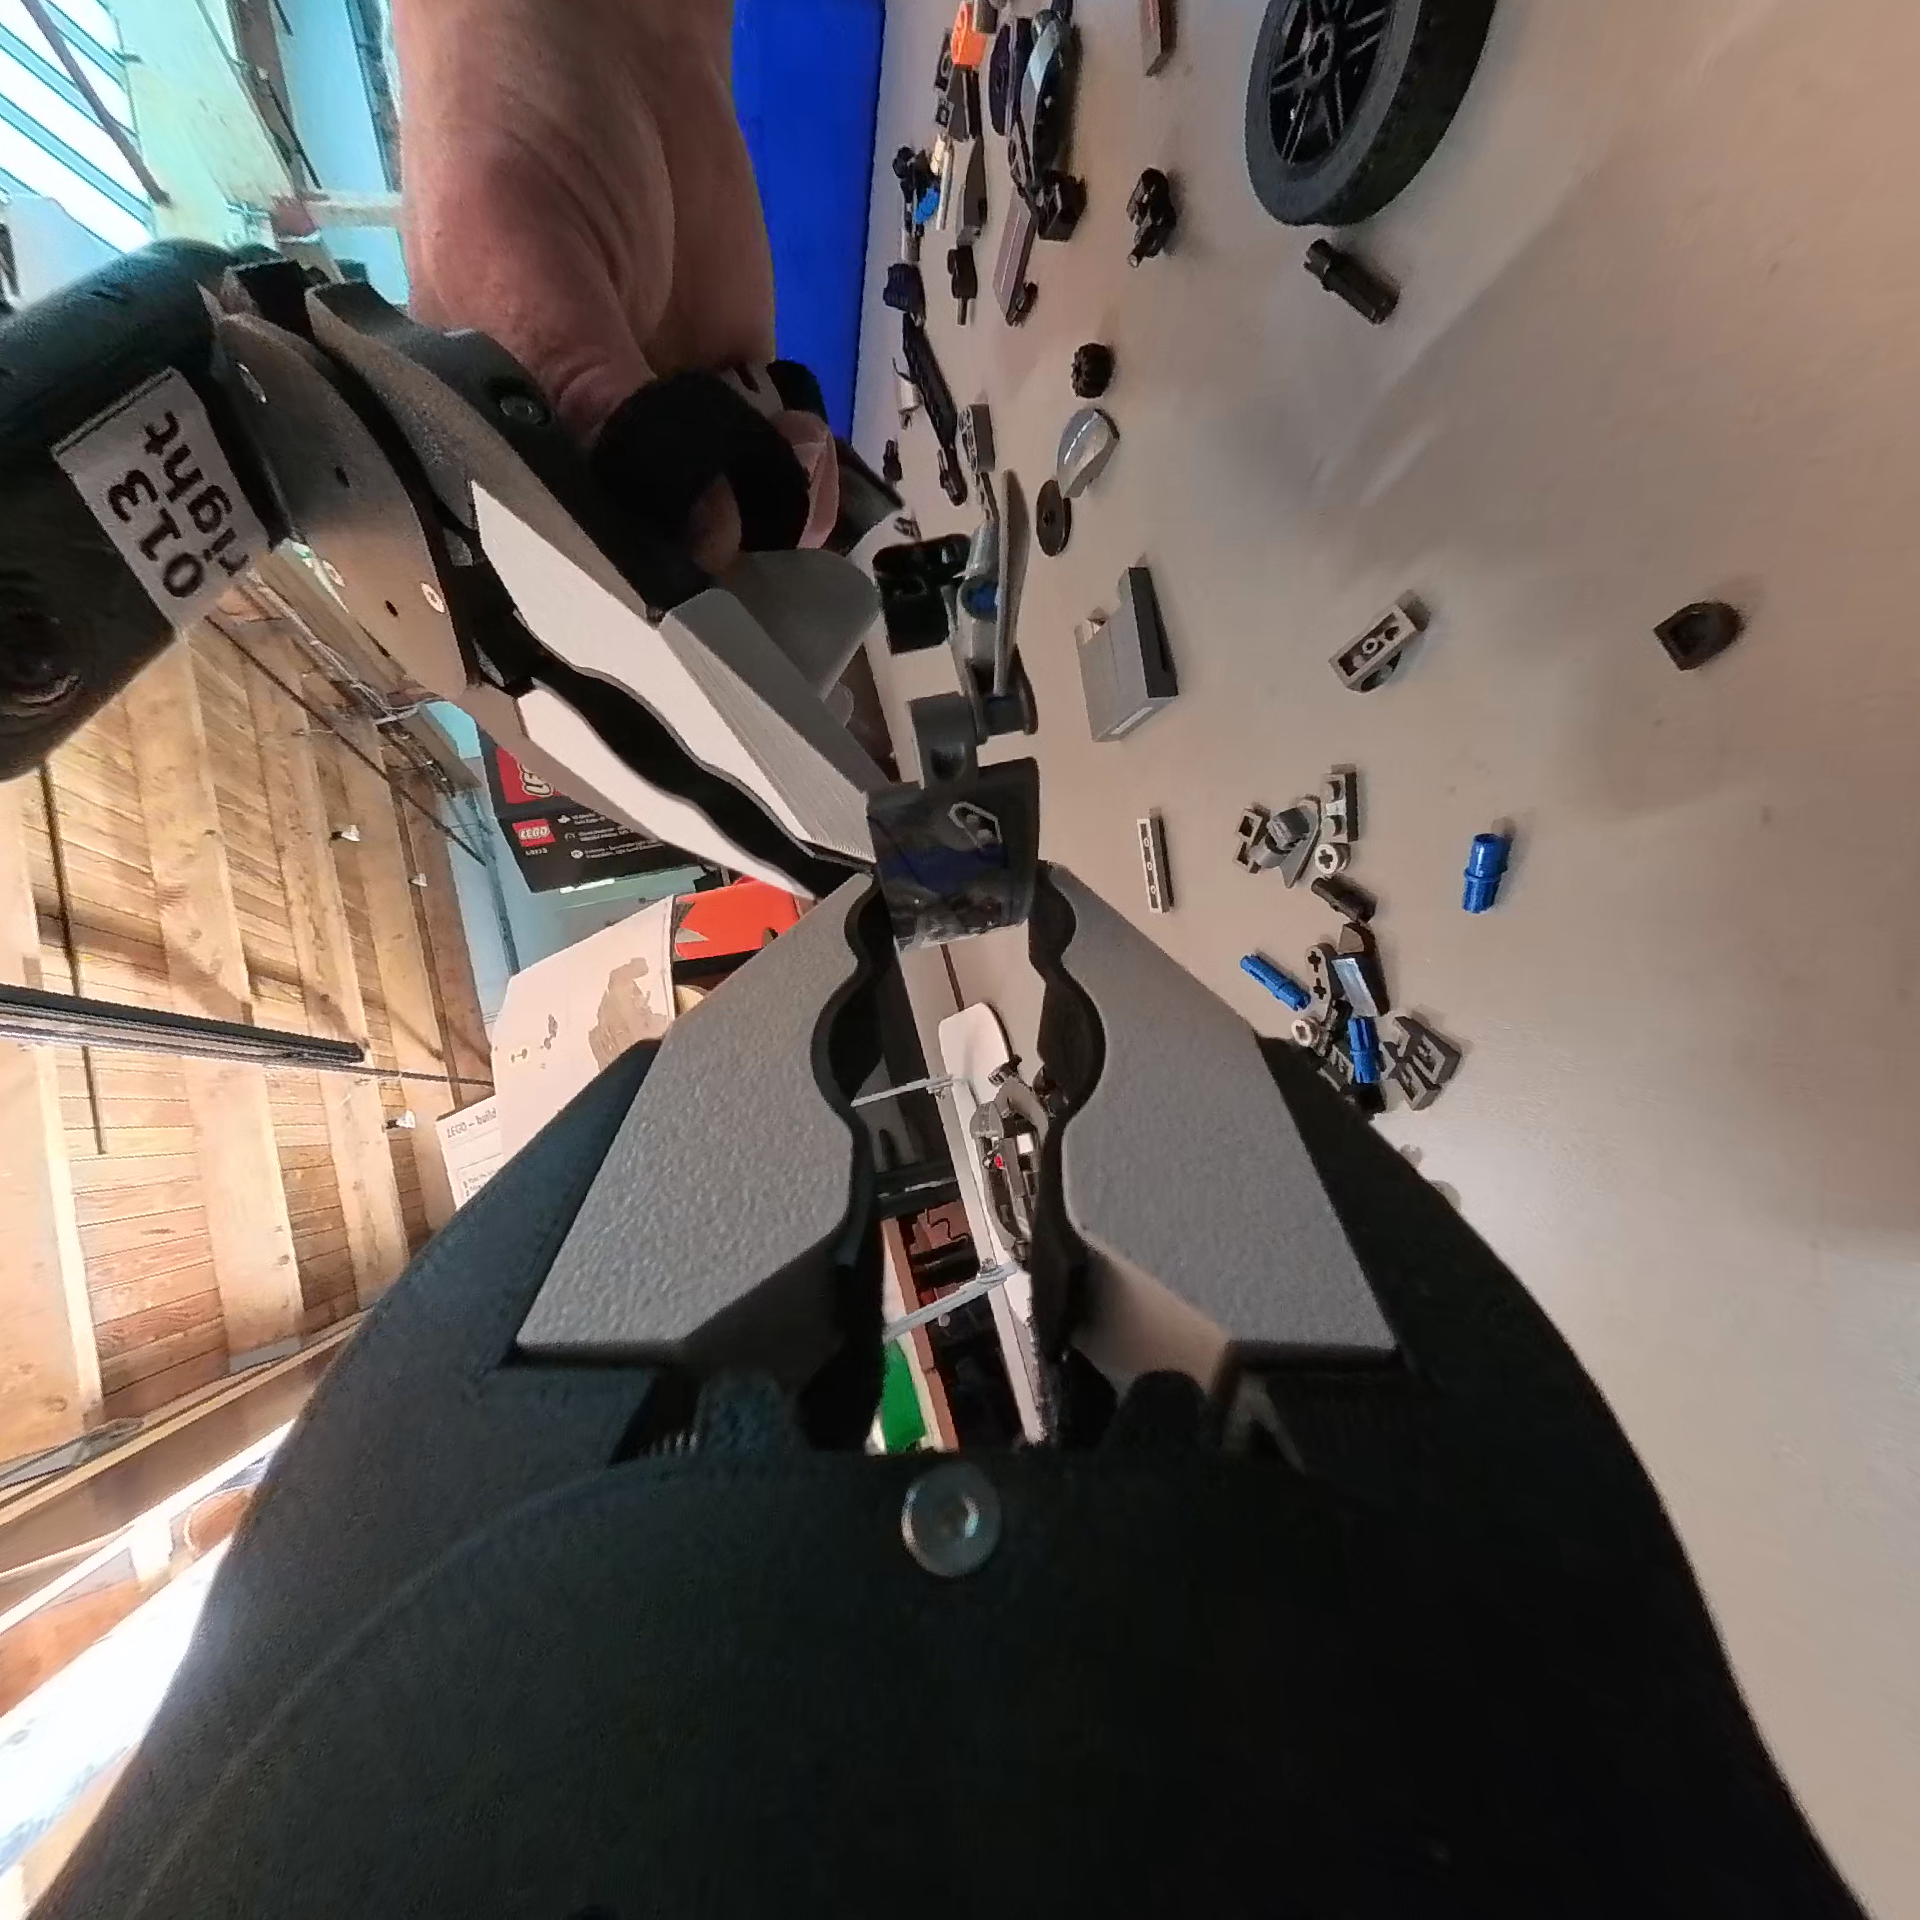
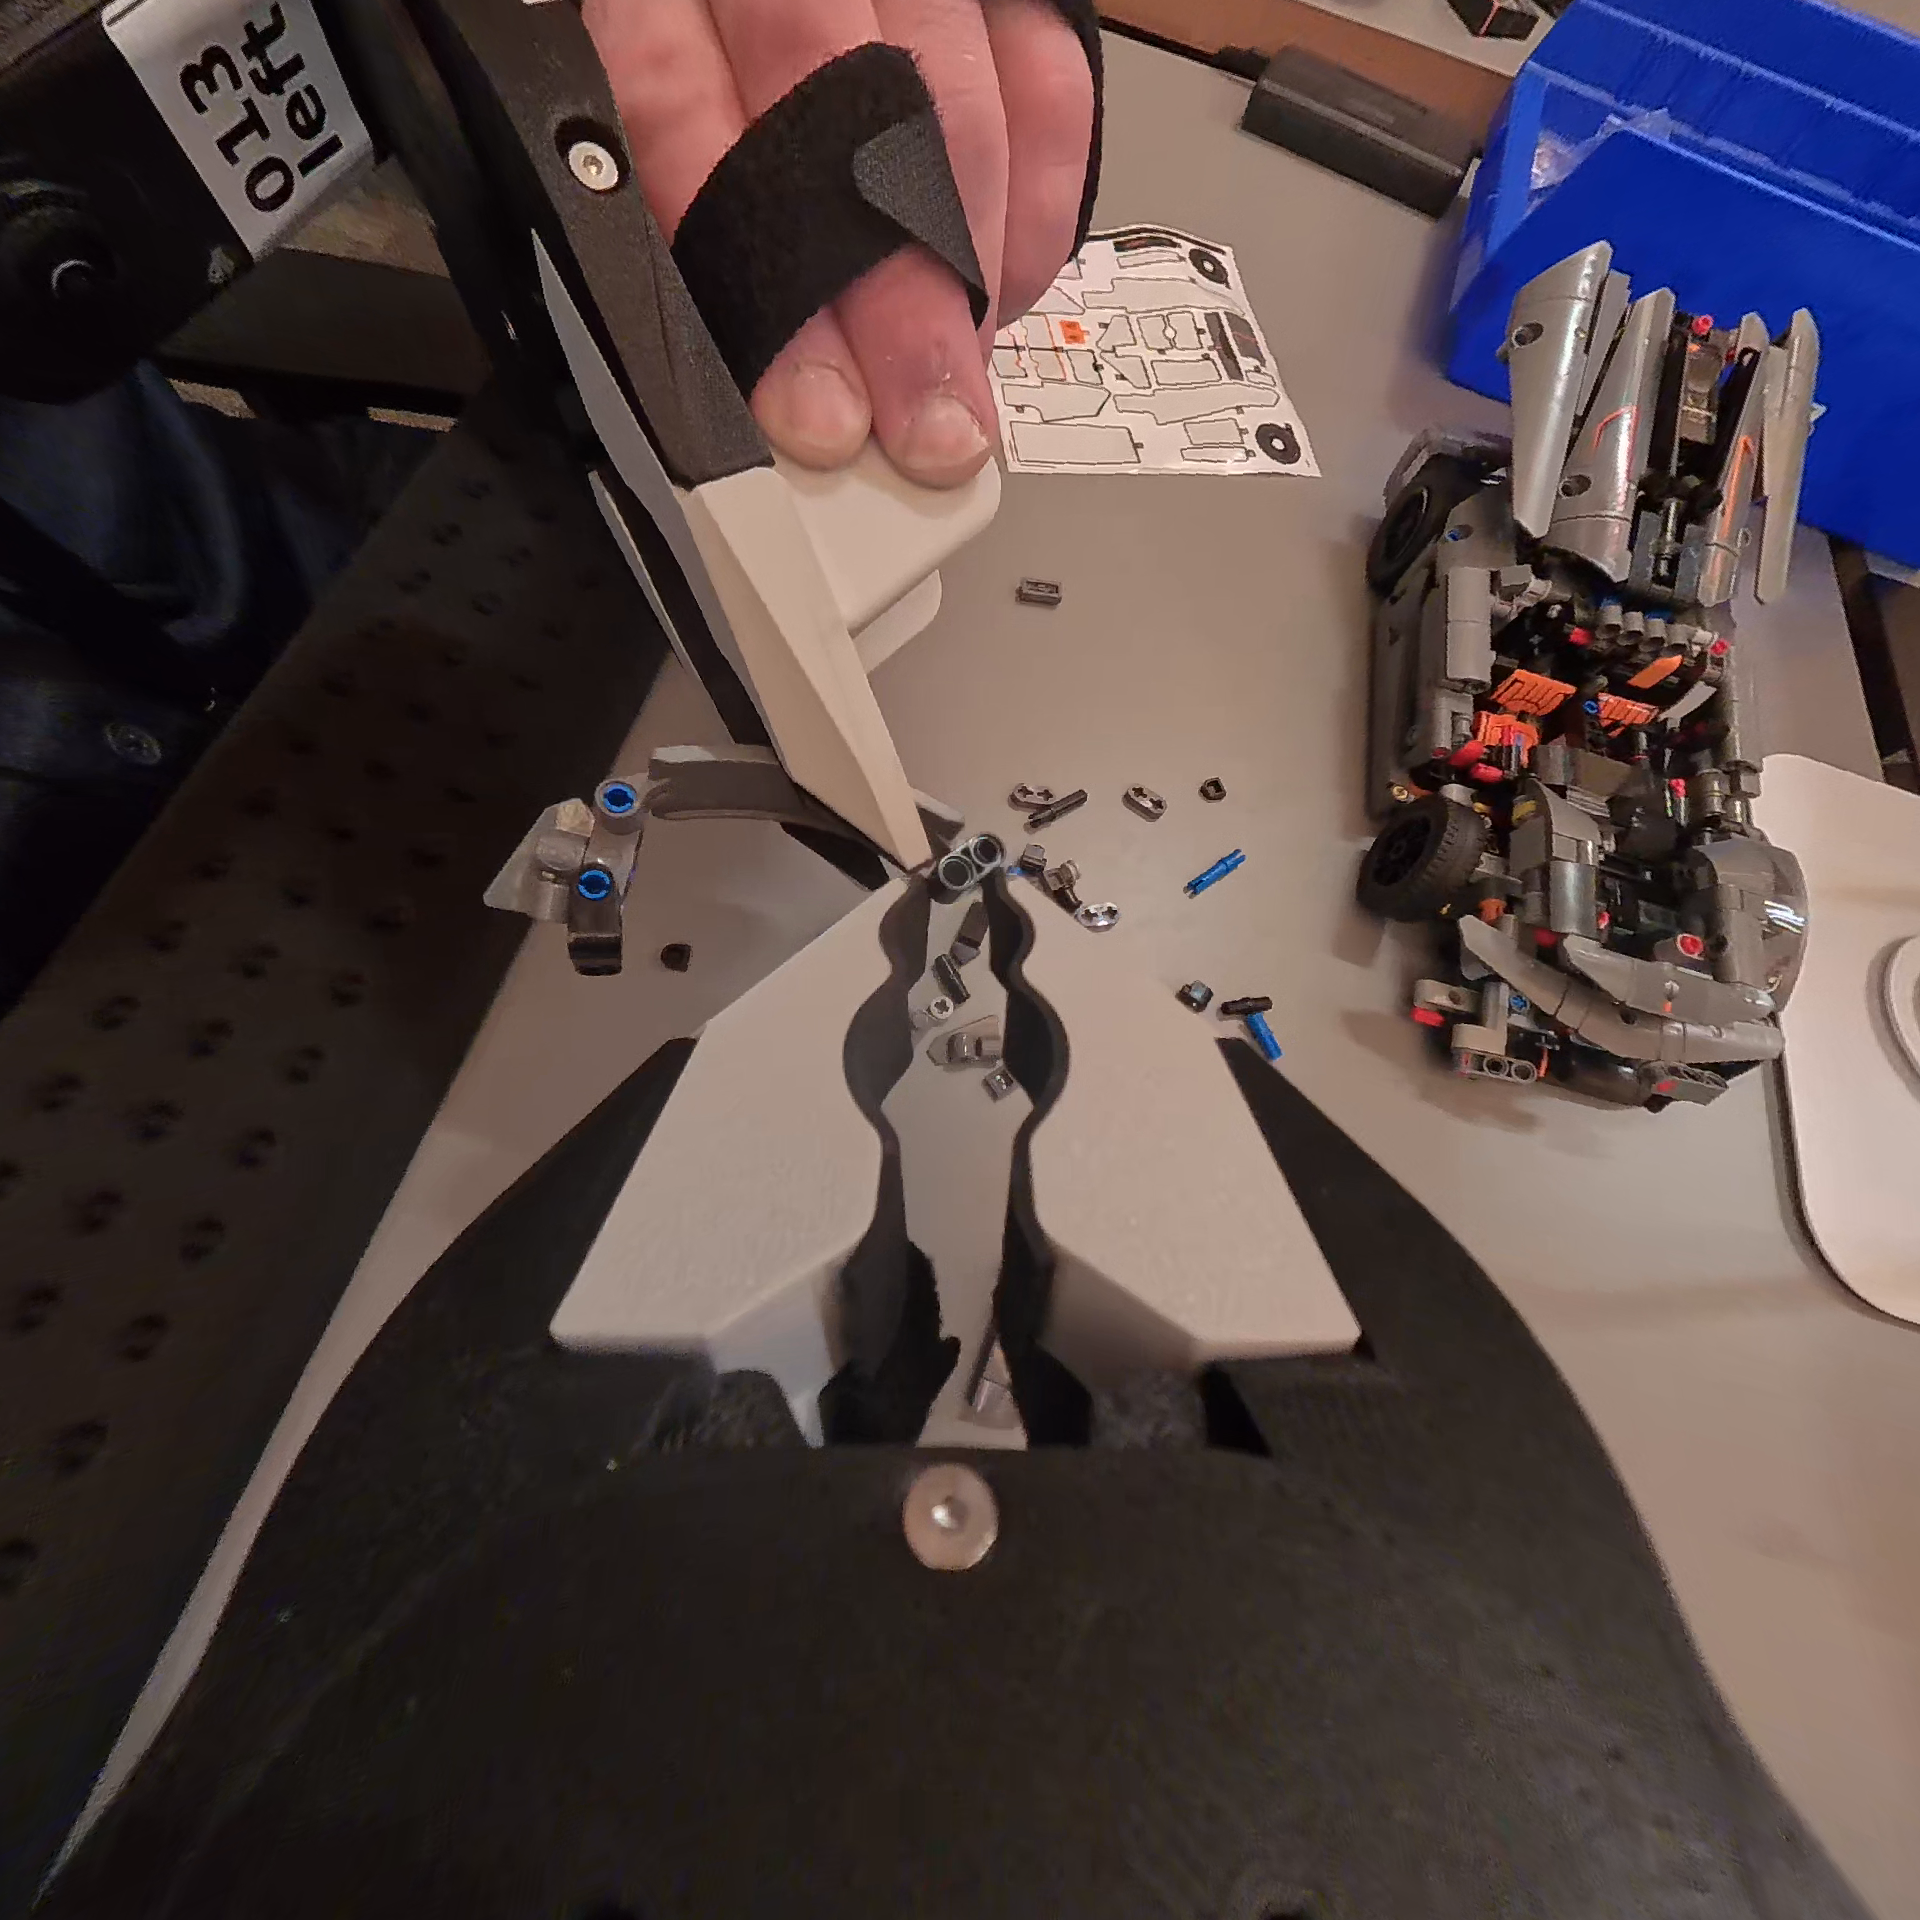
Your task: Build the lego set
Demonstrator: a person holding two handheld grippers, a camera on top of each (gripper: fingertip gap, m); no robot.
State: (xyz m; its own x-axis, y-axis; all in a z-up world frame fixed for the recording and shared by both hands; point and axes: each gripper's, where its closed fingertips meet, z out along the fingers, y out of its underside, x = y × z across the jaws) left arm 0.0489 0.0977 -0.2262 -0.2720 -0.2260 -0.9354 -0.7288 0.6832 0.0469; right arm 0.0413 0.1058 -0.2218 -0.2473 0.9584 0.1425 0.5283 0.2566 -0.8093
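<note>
- Our left gripper (image 1: pixel 951 883) jaws are clamped on the curved grey panel assembly (image 2: pixel 717 790).
- Our right gripper (image 2: pixel 961 868) jaws pinch a black two-hole connector (image 2: pixel 968 860), touching the panel's end at both tips.

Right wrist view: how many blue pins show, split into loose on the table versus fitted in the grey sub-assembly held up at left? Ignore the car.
Loose blue pins on the table: 2
Fitted blue pins in the grey sub-assembly held by the left gripper: 2
Total: 4
</note>
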